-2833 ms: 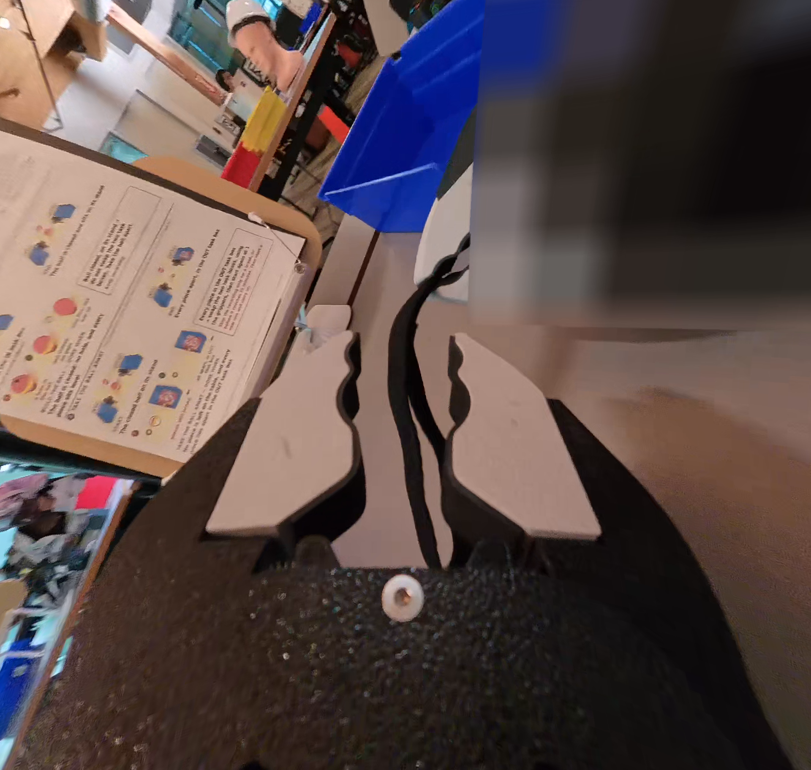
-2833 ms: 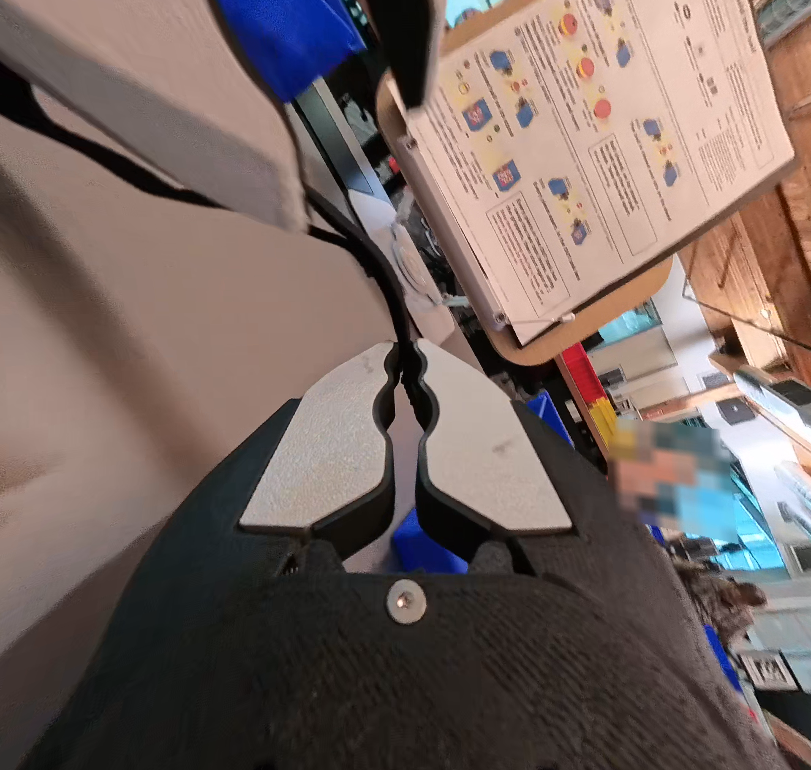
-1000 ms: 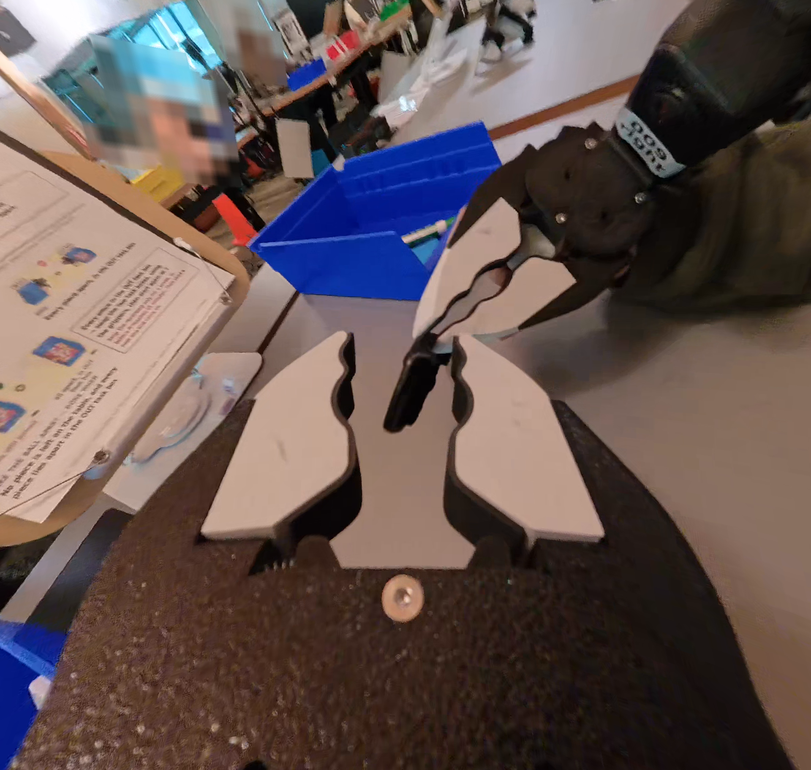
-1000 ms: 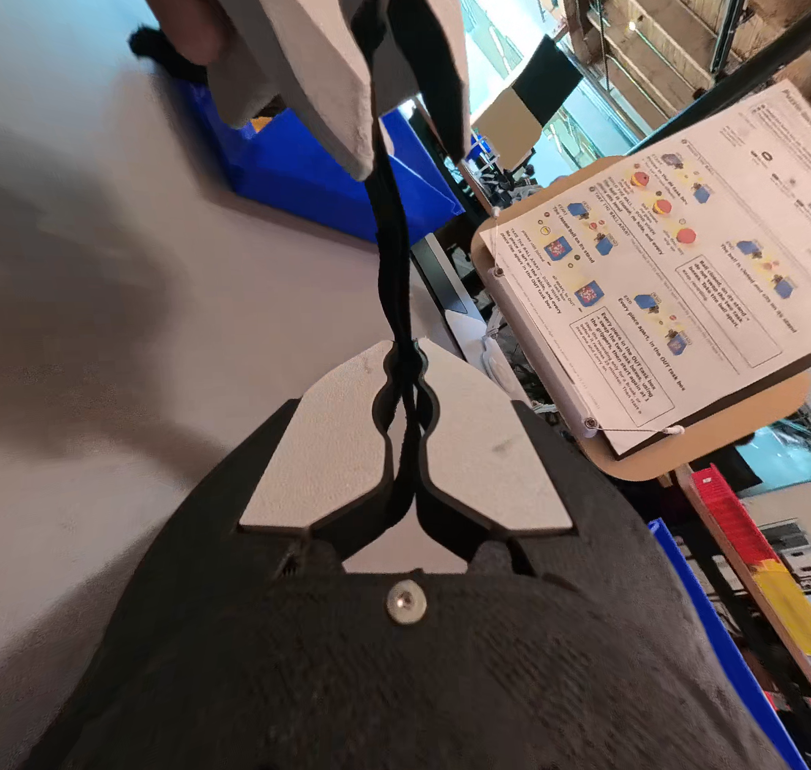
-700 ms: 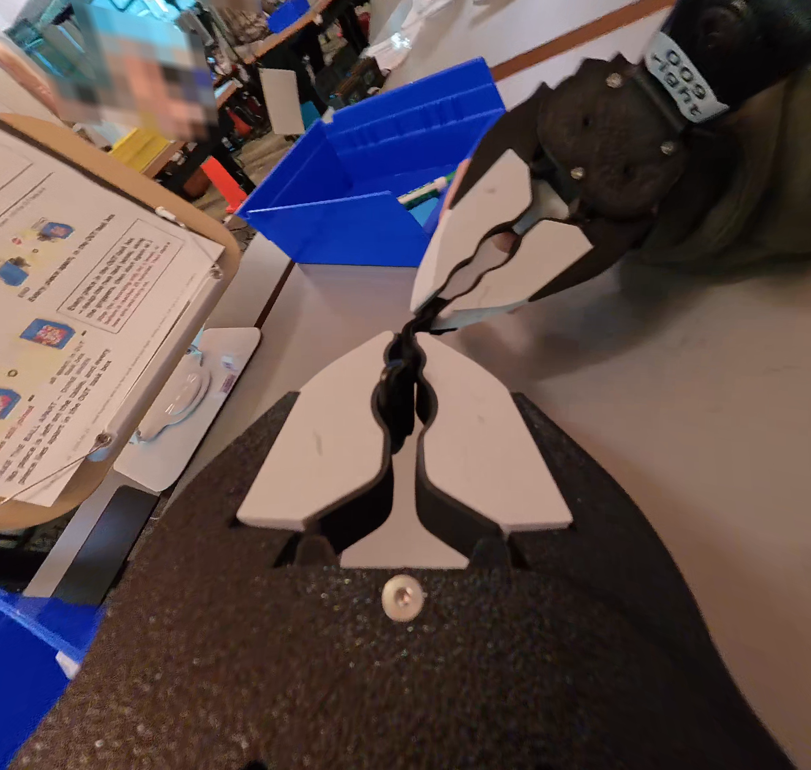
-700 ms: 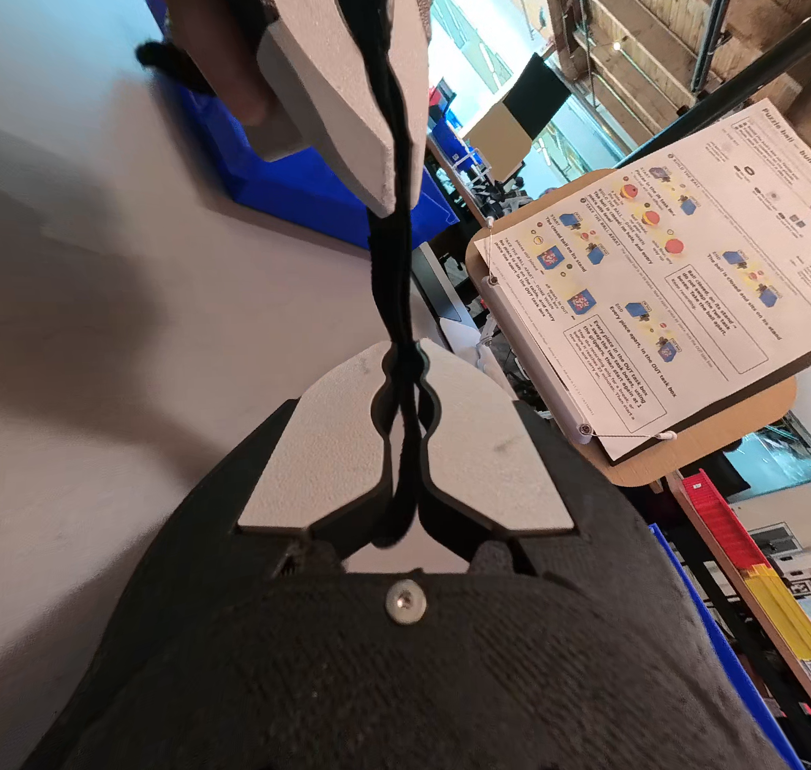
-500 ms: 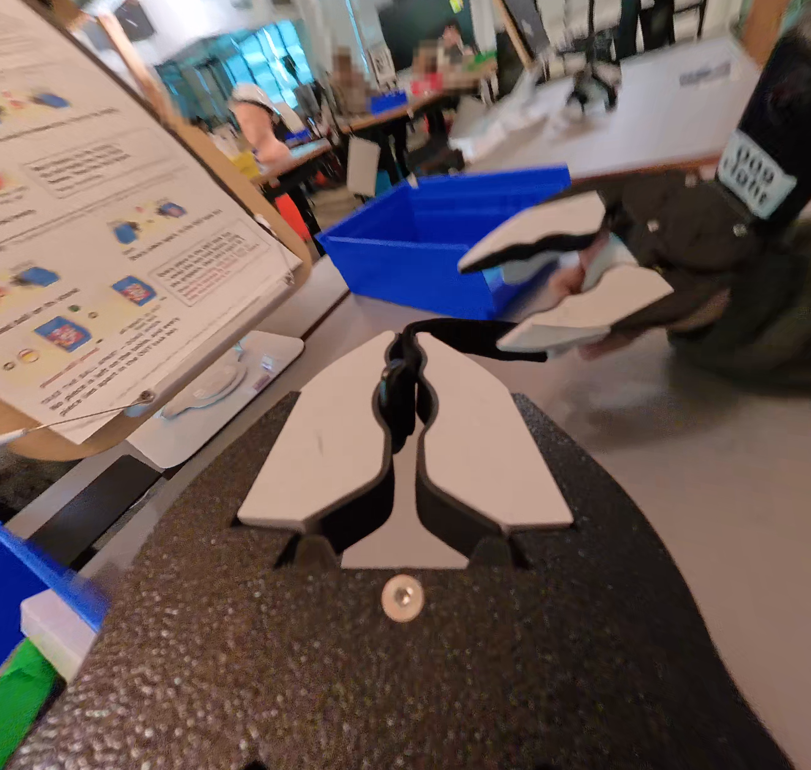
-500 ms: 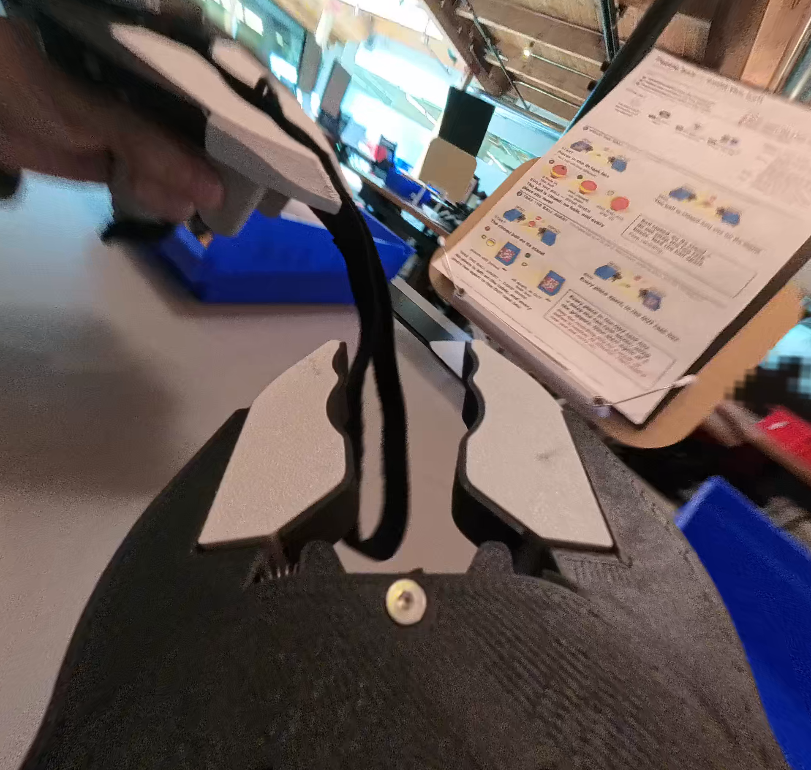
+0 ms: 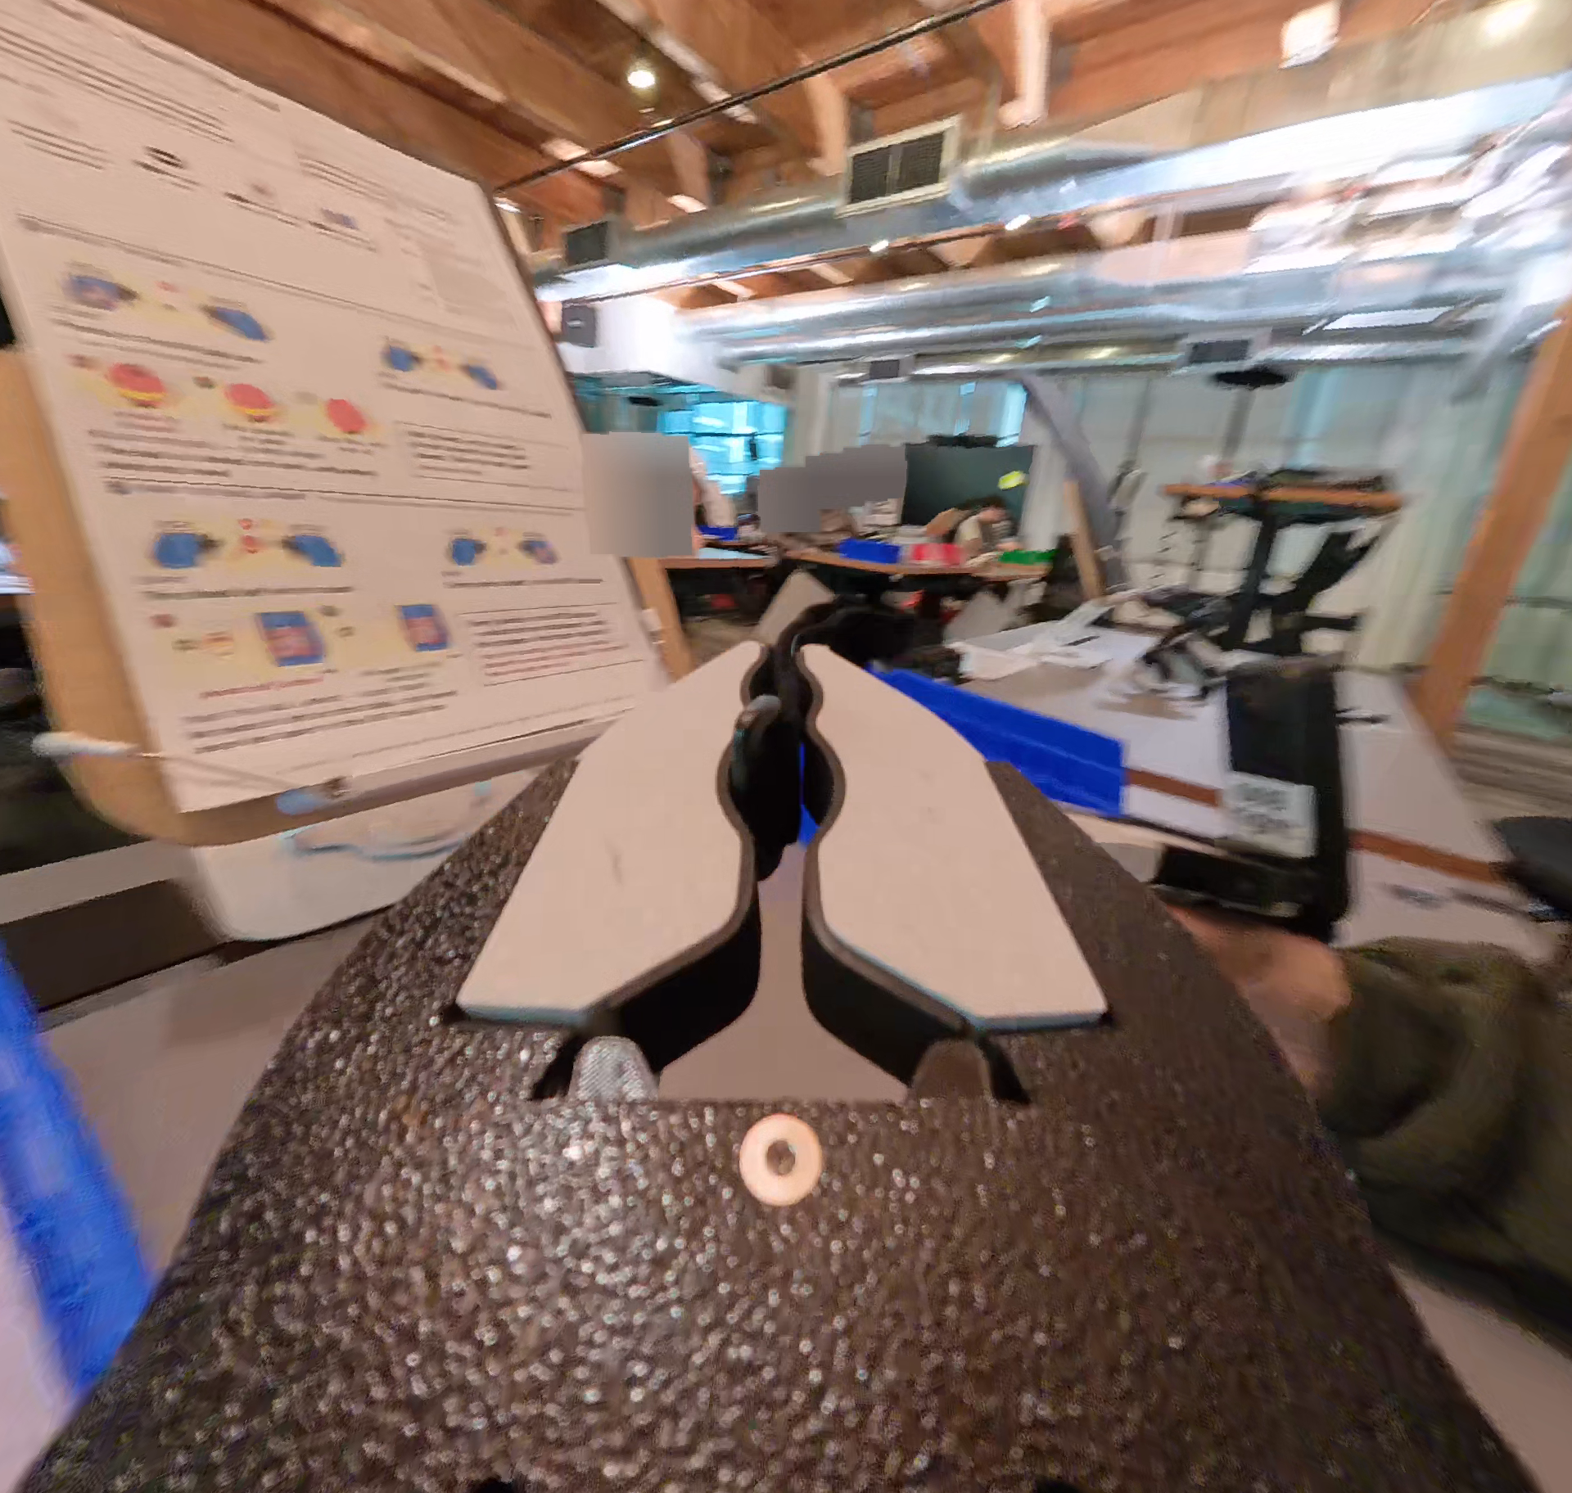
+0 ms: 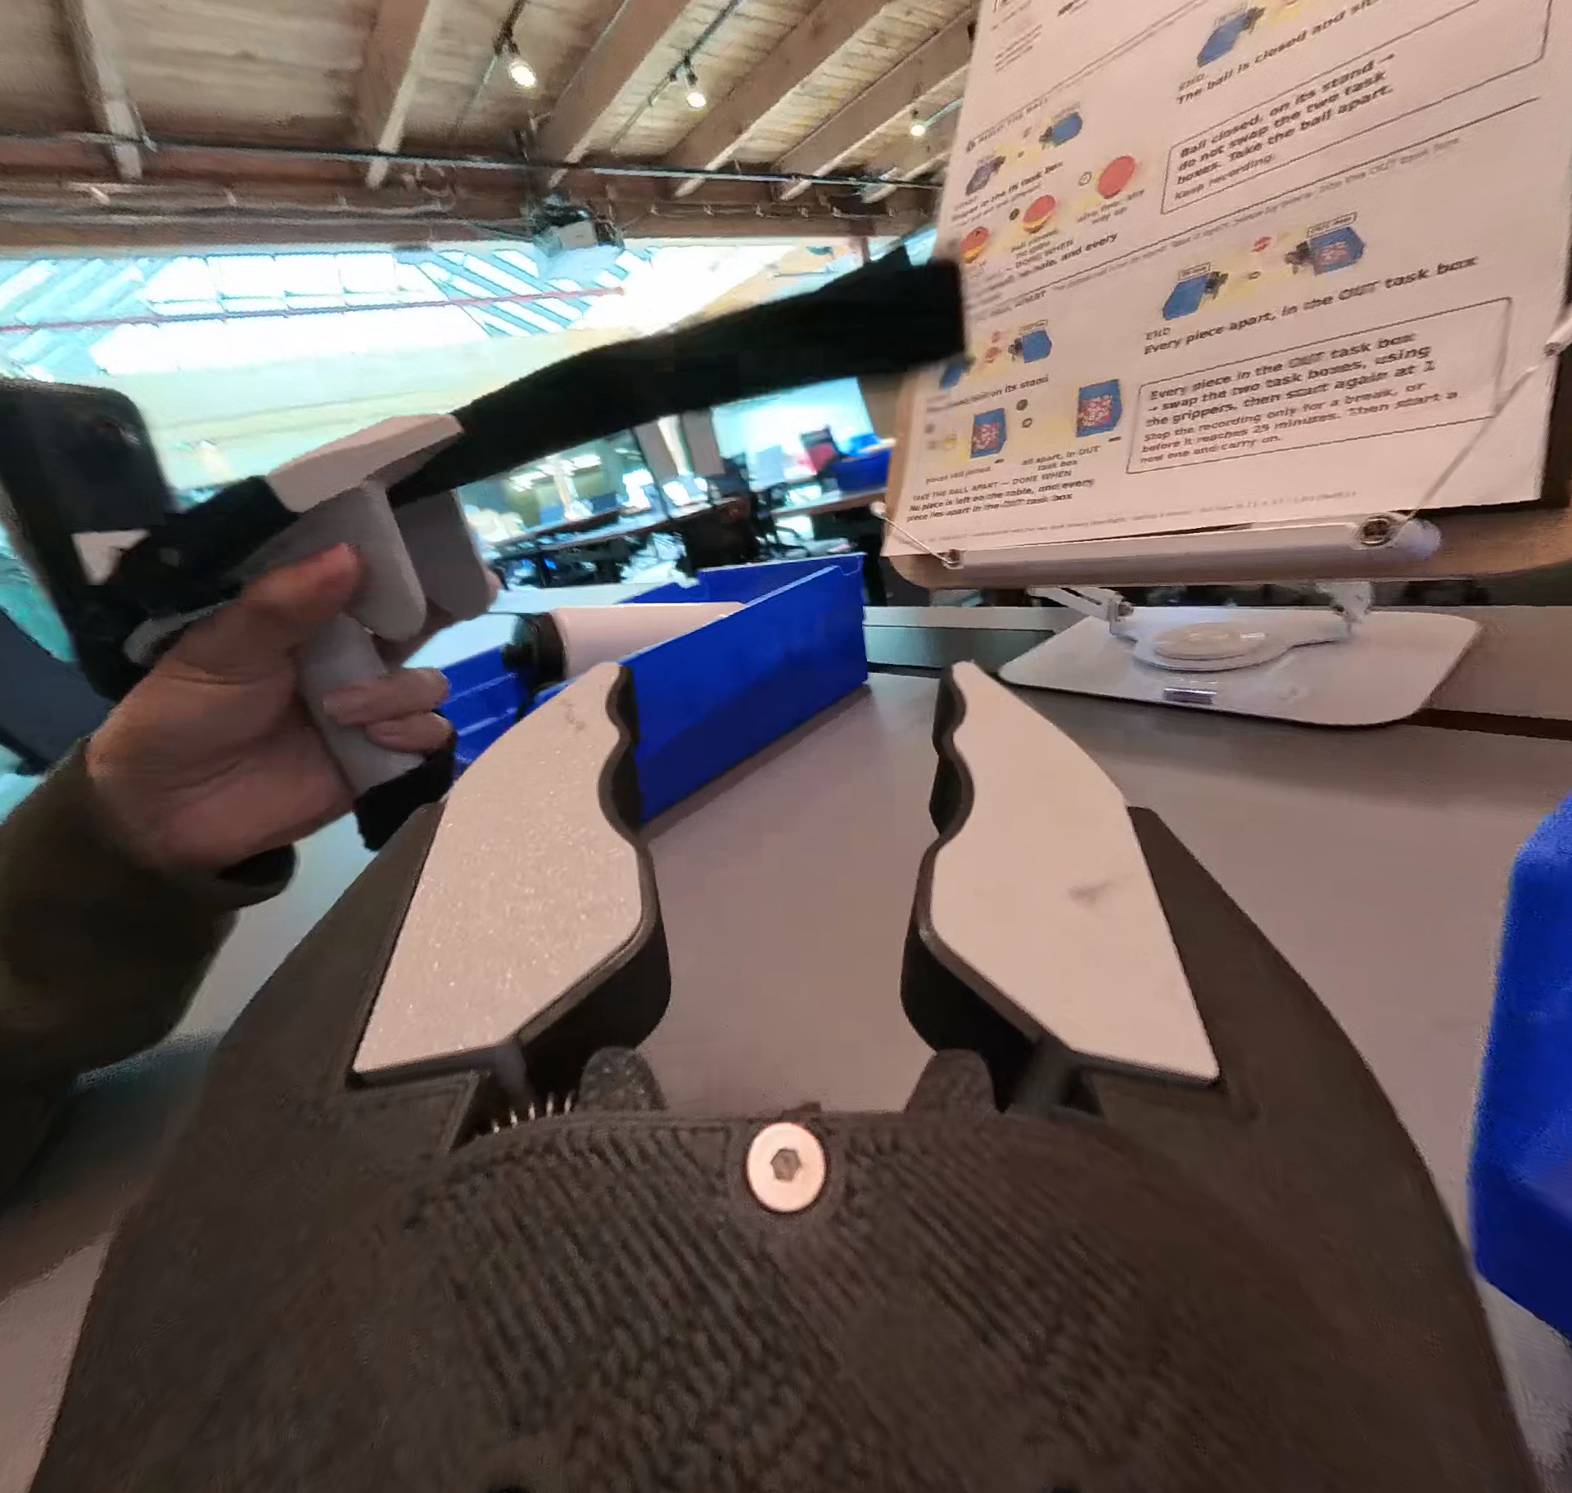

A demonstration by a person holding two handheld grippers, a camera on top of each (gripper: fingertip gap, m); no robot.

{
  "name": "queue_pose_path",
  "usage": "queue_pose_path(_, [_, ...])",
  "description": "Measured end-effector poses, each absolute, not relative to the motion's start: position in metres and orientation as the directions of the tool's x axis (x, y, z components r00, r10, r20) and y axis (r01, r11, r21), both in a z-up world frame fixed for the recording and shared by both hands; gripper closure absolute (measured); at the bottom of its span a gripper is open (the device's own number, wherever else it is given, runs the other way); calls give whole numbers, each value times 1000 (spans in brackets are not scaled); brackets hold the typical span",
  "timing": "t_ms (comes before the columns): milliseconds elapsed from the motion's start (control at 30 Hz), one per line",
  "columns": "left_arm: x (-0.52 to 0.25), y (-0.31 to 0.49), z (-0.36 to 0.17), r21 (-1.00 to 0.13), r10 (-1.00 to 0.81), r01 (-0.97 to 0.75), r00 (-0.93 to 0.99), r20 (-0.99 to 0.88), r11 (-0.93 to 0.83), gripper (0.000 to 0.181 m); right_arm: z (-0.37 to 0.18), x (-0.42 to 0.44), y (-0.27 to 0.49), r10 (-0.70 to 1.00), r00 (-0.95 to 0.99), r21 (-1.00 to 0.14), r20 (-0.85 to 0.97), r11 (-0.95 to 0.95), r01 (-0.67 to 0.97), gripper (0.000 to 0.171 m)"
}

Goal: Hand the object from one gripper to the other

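Observation:
A long black strap (image 10: 723, 355) is clamped in my left gripper (image 9: 787, 661), whose jaws are shut on one end of it (image 9: 770, 772). In the right wrist view the left gripper (image 10: 425, 449) is held up at the left by a hand, and the strap sticks out from it to the right, in front of the instruction sheet. My right gripper (image 10: 783, 678) is open and empty, low over the grey table (image 10: 808, 899), apart from the strap. In the left wrist view only the right gripper's black body (image 9: 1276, 789) shows at the right.
A blue bin (image 10: 740, 670) stands on the table behind my right gripper; it also shows in the left wrist view (image 9: 1004, 738). An instruction sheet on a wooden board (image 10: 1233, 245) stands on a white base (image 10: 1233, 661) at the right. Another blue bin (image 10: 1531, 1052) is at the far right.
My right gripper opened and let go of the strap, then drew back and down. My left gripper shut on the strap and lifted it up and away, tilting upward.

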State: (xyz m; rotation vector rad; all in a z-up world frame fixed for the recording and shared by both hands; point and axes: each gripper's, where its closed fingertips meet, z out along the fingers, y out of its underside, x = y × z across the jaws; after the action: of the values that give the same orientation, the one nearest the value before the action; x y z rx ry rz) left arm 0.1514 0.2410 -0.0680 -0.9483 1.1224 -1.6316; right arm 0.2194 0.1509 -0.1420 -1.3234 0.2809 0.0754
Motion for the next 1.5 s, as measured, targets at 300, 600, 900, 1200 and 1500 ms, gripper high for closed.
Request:
queue_pose_path(300, [154, 179, -82, -895, -714, 83, -636, 292, -439, 178, -116, 174, 152, 282, 898, -824, -338, 372, -427, 129])
queue_pose_path(600, [163, 169, -104, -905, -686, -22, -644, 339, -426, 178, -100, 185, 132, 282, 918, -794, -280, 469, -386, 166])
queue_pose_path(900, [168, 206, -150, -941, -862, -112, -446, -240, 319, 136, -120, 197, 139, 67, 990, -950, -120, 281, -134, 166])
queue_pose_path(1200, [147, 165, -159, -841, -685, -67, -617, -388, 537, 157, -148, 149, 154, 204, 947, -968, 248, 97, 233, 166])
queue_pose_path(1500, [146, 160, -166, -890, -690, -118, -679, -250, 439, 176, -136, 149, 153, 188, 964, -969, 190, 191, 154, 154])
